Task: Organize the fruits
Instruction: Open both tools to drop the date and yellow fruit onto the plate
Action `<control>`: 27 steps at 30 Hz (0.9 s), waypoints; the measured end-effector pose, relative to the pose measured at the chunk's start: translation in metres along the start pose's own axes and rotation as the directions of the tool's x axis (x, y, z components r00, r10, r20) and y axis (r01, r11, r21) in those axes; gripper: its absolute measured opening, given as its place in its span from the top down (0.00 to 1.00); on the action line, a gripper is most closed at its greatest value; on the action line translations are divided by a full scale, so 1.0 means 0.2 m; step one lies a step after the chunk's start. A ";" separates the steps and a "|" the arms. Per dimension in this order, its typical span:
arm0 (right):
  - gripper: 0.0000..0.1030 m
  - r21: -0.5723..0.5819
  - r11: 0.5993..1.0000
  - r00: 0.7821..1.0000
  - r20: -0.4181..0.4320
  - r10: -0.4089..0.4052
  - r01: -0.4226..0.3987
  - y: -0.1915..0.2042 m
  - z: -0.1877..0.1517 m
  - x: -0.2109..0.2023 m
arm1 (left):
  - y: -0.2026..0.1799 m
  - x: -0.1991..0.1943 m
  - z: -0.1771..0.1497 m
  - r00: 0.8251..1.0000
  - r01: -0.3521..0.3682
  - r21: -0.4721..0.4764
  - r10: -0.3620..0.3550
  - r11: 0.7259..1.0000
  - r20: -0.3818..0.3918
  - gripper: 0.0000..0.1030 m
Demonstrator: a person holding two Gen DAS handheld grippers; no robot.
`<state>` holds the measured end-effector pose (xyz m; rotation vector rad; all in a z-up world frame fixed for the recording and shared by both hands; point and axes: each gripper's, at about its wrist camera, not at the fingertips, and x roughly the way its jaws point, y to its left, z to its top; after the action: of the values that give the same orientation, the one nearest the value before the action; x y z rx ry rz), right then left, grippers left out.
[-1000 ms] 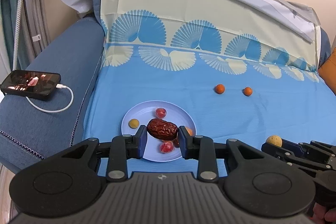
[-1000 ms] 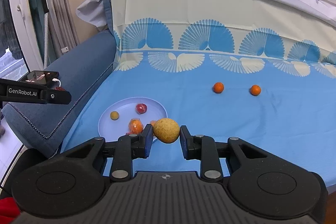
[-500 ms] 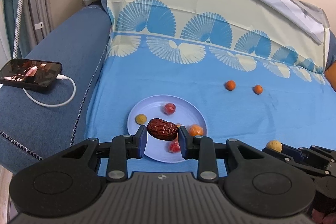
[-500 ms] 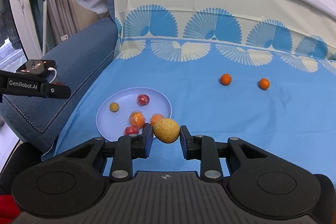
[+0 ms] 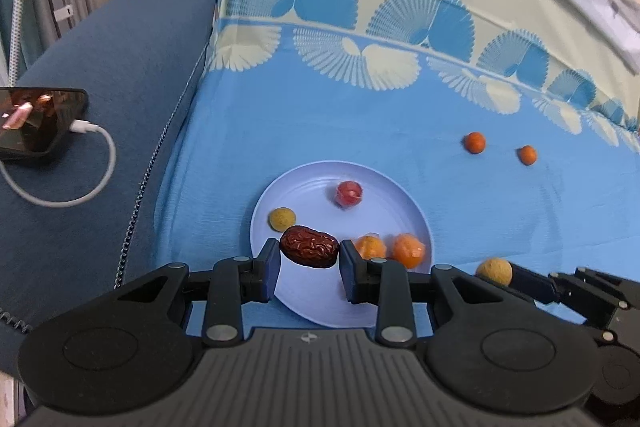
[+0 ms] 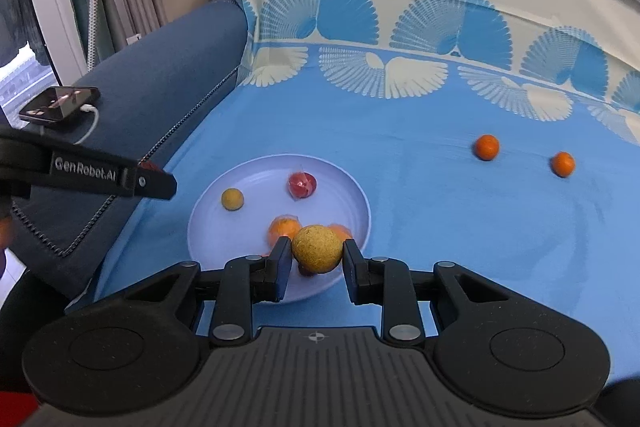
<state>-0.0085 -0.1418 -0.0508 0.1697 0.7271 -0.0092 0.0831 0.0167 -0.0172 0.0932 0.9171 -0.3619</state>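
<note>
The left claw (image 5: 308,254) was closed on a wrinkled red date (image 5: 308,246), one finger pressing each end, and held it above the near-left part of the pale blue plate (image 5: 384,195). The right claw (image 6: 316,255) was closed on a round yellow fruit (image 6: 317,248), gripped at both sides, over the near rim of the same plate (image 6: 352,187).

The plate rested on the blue sheet (image 5: 400,123) covering the sofa seat, near the seat's left edge beside the armrest (image 5: 120,67). On the plate lay a small yellow fruit (image 5: 281,218) at the left rim, a red wrapped fruit (image 5: 349,191) toward the far side, and two orange wrapped fruits (image 5: 408,250) touching each other at the near-right.

Two small oranges (image 6: 487,147) lay on the sheet toward the seat's far-right, well apart from the plate and near each other.

A phone (image 5: 36,123) with a white cable (image 5: 80,187) plugged in rested on the armrest.
</note>
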 end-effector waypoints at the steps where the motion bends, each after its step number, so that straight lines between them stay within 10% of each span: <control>1: 0.72 -0.004 1.000 1.000 -0.004 0.000 0.000 0.00 0.01 0.03 | 0.00 0.03 0.01 1.000 -0.003 0.003 0.003 1.000 -0.009 0.66; 18: 0.72 -0.042 0.999 0.995 -0.096 0.006 -0.010 -0.06 0.08 0.50 | 0.04 0.48 0.10 0.994 -0.030 0.049 0.035 0.998 -0.102 0.65; 21: 0.48 -0.030 1.000 0.994 -0.113 -0.001 -0.003 -0.08 0.11 0.54 | 0.04 0.45 0.13 0.996 -0.063 0.059 0.066 0.996 -0.052 0.07; 24: 0.19 -0.004 1.000 0.994 -0.108 -0.005 0.004 -0.10 0.12 0.50 | 0.06 0.37 0.14 0.998 -0.062 0.032 0.061 0.998 0.029 0.00; 27: 0.12 -0.002 1.000 0.992 -0.125 -0.018 0.018 -0.11 0.10 0.42 | 0.07 0.31 0.12 0.998 -0.056 0.023 0.056 0.998 0.004 0.00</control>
<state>0.0662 -0.1618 -0.0951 0.1639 0.8540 -0.0155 0.1404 0.0076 -0.0531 0.1392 0.9057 -0.3206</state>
